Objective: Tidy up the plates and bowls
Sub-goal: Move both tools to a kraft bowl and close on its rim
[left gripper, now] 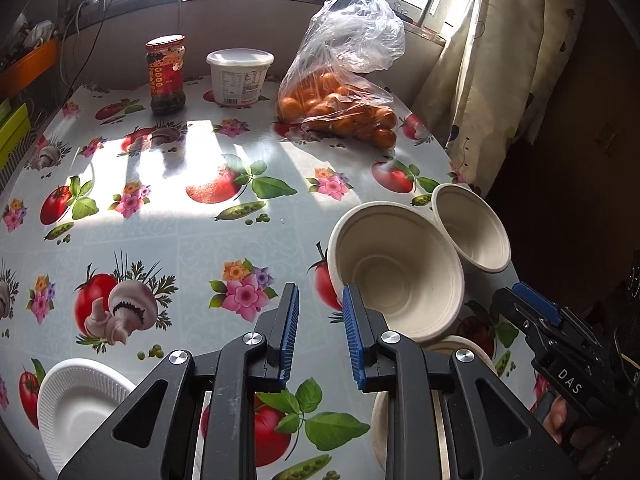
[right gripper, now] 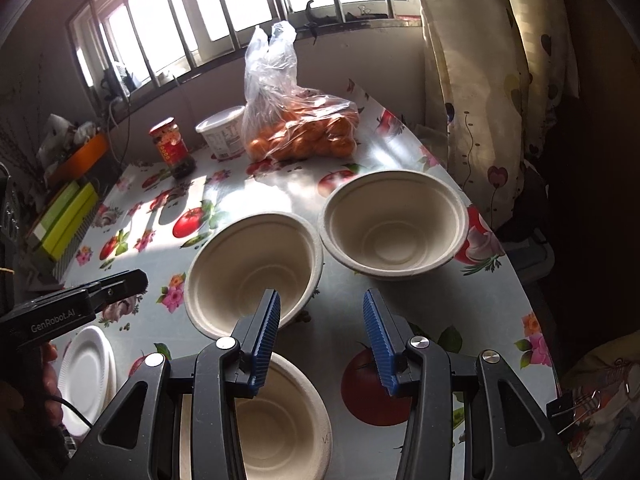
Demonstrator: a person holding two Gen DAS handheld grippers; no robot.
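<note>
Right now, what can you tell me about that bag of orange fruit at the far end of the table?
The bag of fruit is thin, clear, crinkled plastic holding many small round orange fruits heaped at its bottom. Its empty top is gathered loosely and stands up towards the window. It rests on the flowered tablecloth near the far edge, beside a white lidded tub; from the right wrist view it overlaps the tub, though contact is unclear. Neither gripper is near it.

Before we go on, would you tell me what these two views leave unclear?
- Nearest bowl: right wrist view, partly behind the right gripper.
- White plates: count unclear, cut by the left gripper.
- Tub label: too small in either view.
</note>
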